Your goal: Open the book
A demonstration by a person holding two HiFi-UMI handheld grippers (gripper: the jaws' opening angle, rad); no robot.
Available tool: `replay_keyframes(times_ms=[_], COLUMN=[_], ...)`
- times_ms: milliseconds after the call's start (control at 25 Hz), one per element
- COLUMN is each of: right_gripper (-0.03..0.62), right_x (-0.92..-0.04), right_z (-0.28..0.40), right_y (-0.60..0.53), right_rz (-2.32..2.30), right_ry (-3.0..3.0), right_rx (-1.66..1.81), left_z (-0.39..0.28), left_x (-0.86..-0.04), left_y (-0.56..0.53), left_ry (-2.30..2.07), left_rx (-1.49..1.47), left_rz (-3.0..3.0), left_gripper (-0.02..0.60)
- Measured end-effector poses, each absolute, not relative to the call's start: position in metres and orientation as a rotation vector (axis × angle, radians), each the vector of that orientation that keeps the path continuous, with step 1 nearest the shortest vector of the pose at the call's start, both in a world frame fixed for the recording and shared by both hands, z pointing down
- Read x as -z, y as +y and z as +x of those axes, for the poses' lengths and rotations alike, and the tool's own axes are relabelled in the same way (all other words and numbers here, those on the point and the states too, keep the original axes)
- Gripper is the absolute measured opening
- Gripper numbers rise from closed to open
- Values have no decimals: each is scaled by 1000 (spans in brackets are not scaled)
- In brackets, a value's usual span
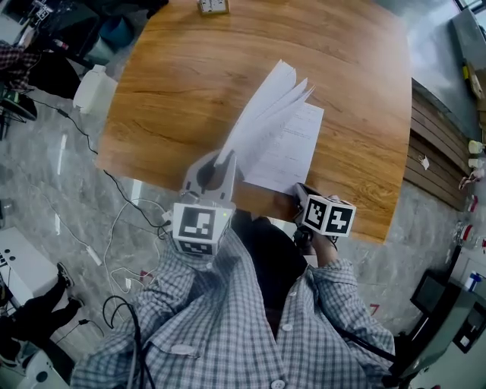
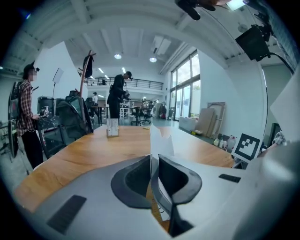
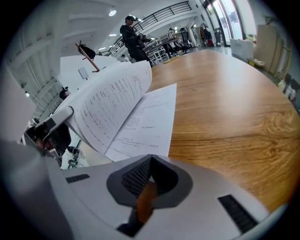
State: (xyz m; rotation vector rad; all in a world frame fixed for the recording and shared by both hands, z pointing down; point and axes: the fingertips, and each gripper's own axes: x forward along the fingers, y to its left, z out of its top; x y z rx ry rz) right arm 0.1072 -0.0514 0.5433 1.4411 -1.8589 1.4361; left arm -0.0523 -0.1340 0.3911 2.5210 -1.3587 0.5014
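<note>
Closest to us is our own blue-and-white checked shirt (image 1: 228, 319), and just past it sit both tools over the near edge of the round-cornered brown wooden desk (image 1: 175, 83). The thin white book (image 1: 292, 148) of printed sheets lies near the middle of that near edge, already partly open.

Our grey left gripper (image 1: 225, 157), with its black-and-white marker cube, has its jaws nearly together, pinched on a few raised leaves (image 1: 266, 102), which stand up and fan away from the page still lying flat. Our matching right gripper (image 1: 299, 190) has its jaws fully together with nothing between them. Its tip sits just beside the book's near right corner. We cannot tell whether it presses on the page.

To do this step well, we judge that the raised leaves should swing over in an arc about the spine towards the desk's left edge, not be pulled straight. The pinch should stay light enough not to crease them. The right tip should pin the flat page so the book does not slide. We should let go only once the leaves lie flat.

For containers, we see only a small pale object (image 1: 213, 6) on the far edge. We cannot tell whether it holds anything.
</note>
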Motion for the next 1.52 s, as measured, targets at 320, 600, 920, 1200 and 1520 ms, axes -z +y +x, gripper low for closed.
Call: replay_keyframes(times_ms=[320,600,920,1200,1520], right_gripper=[20,20,20,20,20], right_x=[-542,-542,-543,-543,-543], right_z=[105,103,101,100,101], right_y=[-51,-52,-52,-54,-52], right_rz=[1433,1435,1432,1441,1440], right_ry=[-1859,-1848,-1853,-1852,-1850], right_rx=[-1420,-1401,-1424,-1434,-1443], left_z=[-93,-125,-147,-160,-166], left_x=[-399,-415,-438,-461,-493], left_y=[-140,-145,-148,-154,-153], left_ry=[-1484,-1551,-1570,-1576,-1544], left_rx=[-517,-520,-501,-561,-708], left_rz=[2422,2313,2201,2131,2060], left_gripper=[43,43,43,43,55])
